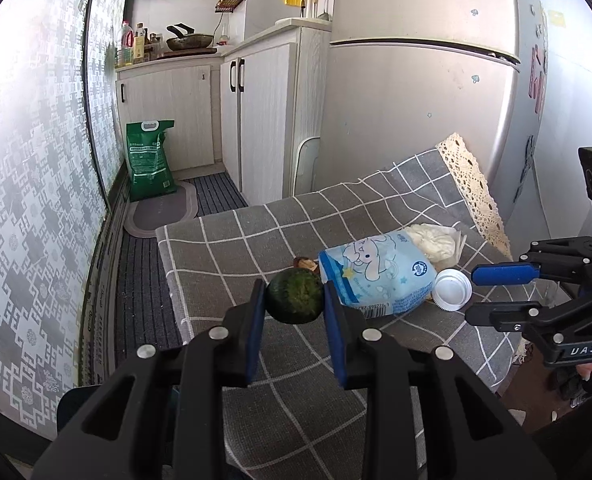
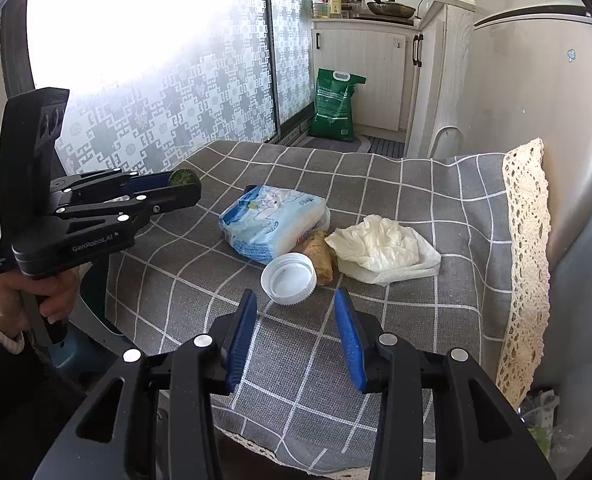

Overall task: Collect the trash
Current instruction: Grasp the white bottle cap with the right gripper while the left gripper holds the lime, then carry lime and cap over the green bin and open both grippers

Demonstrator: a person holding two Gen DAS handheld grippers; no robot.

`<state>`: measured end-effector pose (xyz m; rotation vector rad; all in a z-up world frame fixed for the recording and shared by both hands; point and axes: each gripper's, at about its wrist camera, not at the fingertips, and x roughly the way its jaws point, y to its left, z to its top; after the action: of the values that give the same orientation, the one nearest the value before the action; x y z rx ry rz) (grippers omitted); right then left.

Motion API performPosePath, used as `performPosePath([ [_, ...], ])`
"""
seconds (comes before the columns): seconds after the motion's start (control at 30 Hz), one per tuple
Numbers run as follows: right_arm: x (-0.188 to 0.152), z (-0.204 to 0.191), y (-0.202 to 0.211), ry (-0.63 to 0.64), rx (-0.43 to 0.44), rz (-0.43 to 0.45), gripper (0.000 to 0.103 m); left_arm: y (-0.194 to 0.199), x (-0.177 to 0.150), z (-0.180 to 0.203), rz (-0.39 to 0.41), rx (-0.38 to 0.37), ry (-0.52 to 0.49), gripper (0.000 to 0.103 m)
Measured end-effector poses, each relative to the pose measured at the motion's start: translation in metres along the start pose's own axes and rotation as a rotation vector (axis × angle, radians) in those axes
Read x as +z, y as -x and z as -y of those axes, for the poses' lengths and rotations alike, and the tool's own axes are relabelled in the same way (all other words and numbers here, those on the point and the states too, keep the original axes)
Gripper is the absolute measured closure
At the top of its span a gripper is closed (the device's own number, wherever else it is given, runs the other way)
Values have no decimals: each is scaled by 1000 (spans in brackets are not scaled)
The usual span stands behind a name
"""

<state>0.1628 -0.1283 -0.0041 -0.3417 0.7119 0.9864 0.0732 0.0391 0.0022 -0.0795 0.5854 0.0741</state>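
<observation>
My left gripper (image 1: 294, 286) is shut on a small round green fruit (image 1: 294, 296). In the right wrist view, the left gripper (image 2: 192, 189) holds the green fruit (image 2: 184, 177) above the left edge of the grey checked tablecloth (image 2: 415, 320). My right gripper (image 2: 296, 296) stands open with nothing between its fingers, just short of a white screw cap (image 2: 288, 278). Behind the cap lie a blue-and-white tissue pack (image 2: 268, 220), a brown root piece (image 2: 320, 258) and a crumpled white bag (image 2: 379, 248). The left wrist view shows the right gripper (image 1: 471, 294) beside the cap (image 1: 451, 290) and pack (image 1: 375, 276).
A silver fridge (image 1: 415, 100) stands right behind the table, with a lace cloth edge (image 2: 523, 240) draped against it. White cabinets (image 1: 256, 120) and a green sack (image 1: 150, 160) stand on the floor beyond. A teal object (image 2: 70, 354) shows below the person's left hand.
</observation>
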Motion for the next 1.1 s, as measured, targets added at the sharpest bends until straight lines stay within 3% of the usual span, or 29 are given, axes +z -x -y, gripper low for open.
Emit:
performPosePath([
  [0.43, 12, -14, -20, 31, -100, -25, 60, 23, -6, -20, 22, -13, 26, 72],
  [0.53, 15, -17, -25, 32, -126, -40, 71, 28, -8, -26, 27, -13, 33, 72],
  [0.63, 18, -20, -27, 33, -144, -49, 72, 33, -10, -32, 29, -1, 39, 72],
  [0.9, 36, -39, -10, 62, -153, 6, 72, 47, -18, -52, 32, 16, 62, 72],
  [1.1, 47, -63, -12, 92, -112, 21, 72, 50, -34, -71, -5, 62, 90, 72],
])
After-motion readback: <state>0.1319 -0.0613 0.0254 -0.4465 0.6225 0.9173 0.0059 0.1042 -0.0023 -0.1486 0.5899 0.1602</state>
